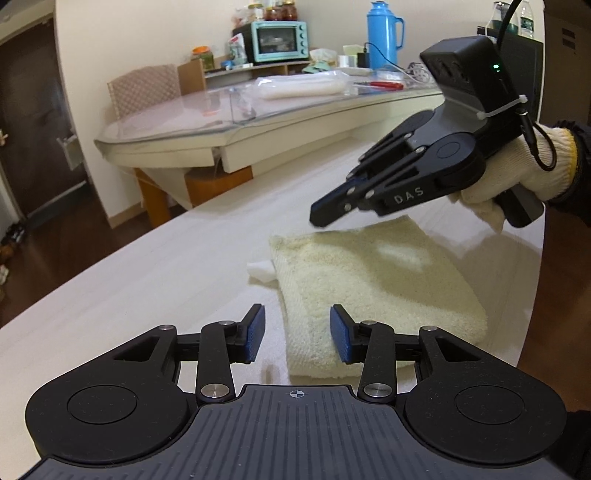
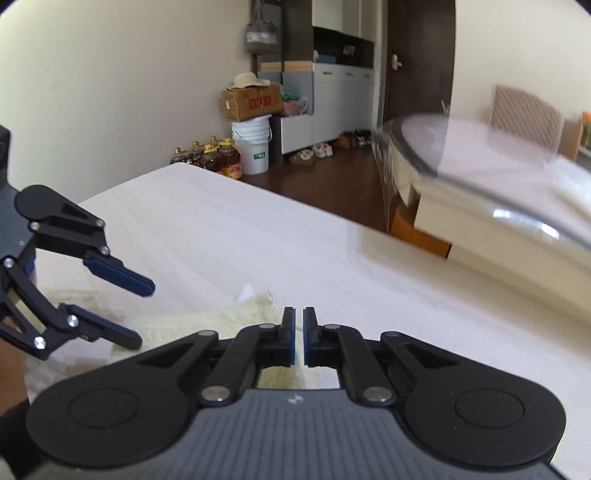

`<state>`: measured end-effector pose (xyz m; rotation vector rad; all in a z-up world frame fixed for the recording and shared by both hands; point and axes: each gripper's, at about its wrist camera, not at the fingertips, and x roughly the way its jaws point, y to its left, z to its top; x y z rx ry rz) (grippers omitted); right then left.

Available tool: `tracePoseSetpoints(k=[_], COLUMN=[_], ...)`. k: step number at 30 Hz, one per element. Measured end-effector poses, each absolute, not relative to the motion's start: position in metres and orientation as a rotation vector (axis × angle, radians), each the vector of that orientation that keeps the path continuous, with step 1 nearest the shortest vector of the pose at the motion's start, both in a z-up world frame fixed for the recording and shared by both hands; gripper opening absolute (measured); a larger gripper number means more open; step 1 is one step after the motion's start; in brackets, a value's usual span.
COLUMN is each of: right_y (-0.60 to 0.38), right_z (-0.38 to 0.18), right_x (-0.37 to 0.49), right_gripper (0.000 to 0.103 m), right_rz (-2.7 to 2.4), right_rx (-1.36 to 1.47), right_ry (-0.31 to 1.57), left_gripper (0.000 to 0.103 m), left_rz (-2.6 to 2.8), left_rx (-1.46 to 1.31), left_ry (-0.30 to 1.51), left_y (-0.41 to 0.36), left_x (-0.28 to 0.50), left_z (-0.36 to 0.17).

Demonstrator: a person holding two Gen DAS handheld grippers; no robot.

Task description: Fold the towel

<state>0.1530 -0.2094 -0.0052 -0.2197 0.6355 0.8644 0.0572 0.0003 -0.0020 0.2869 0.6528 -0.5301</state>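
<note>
A cream towel (image 1: 373, 288) lies folded into a small thick rectangle on the white table (image 1: 147, 288). A white label sticks out at its far left corner. My left gripper (image 1: 297, 334) is open and empty, just above the towel's near left edge. My right gripper (image 1: 325, 212) hovers over the towel's far edge, held by a gloved hand, with its fingers together. In the right wrist view my right gripper (image 2: 299, 339) is shut with a thin gap and holds nothing, above the towel (image 2: 236, 314). The open left gripper (image 2: 138, 314) shows there at the left.
A glass-topped table (image 1: 229, 122) stands beyond the white table, with a teal toaster oven (image 1: 280, 38), a blue thermos (image 1: 382, 35) and a plastic bag on it. Oil bottles (image 2: 218, 157), a white bucket (image 2: 253, 147) and a cardboard box stand by the far wall.
</note>
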Motion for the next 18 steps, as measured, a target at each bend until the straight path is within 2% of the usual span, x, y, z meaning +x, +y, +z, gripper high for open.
tracePoseSetpoints(k=[1,6,10,12,13,18], right_y=[-0.210,-0.193,-0.179,-0.174,-0.173,-0.187], right_z=[-0.004,-0.001,-0.006,-0.009,-0.009,0.011], right_x=[0.154,0.160,0.165,0.167,0.166,0.137], right_gripper=[0.016,0.020,0.028,0.025,0.008,0.008], right_rz=[0.874,0.940,0.975,0.988,0.989,0.976], right_rx=[-0.209,-0.278,-0.330,-0.344,-0.348,-0.318], right_ry=[0.636,0.618,0.630,0.639,0.639,0.527], left_gripper=[0.042,0.043,0.043,0.043,0.043,0.044], left_rz=[-0.529,-0.526,-0.527,-0.525,-0.523,-0.507], left_rx=[0.287,0.277,0.259,0.254,0.250,0.230], left_ry=[0.654,0.665,0.672,0.674,0.676,0.680], left_y=[0.001,0.002,0.003,0.004,0.005,0.007], left_x=[0.057,0.056,0.054,0.053,0.053,0.050], left_z=[-0.002,-0.005,-0.007,-0.008,-0.008,-0.008])
